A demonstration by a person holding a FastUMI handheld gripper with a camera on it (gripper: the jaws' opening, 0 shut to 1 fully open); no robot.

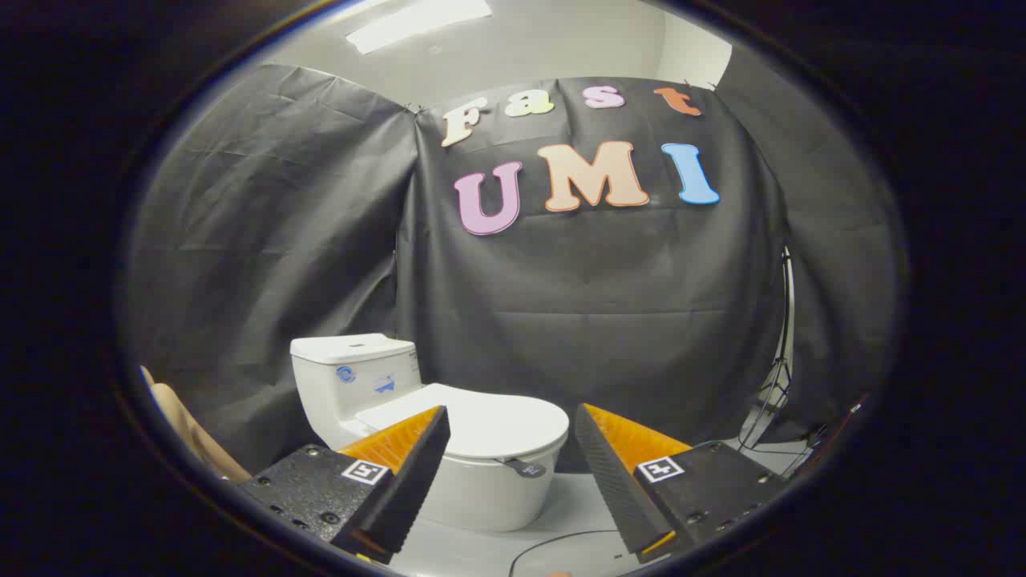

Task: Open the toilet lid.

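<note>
**The count in the booth**

One white ceramic toilet (449,449), with one flat white lid (481,421) down and one boxy white tank (353,377). One small dark tab (525,467) at the lid's front rim. One gripper (511,429), two orange-and-black fingers (617,473) spread apart. One thin black cable (553,541) on the floor.

Tongs (511,425) spread wide, holding nothing. Two fingers (417,457) angled inward toward tips, ribbed black inner faces opposed, orange on outer sides. Square marker tag on each black finger base. Gap between tips free.
</note>
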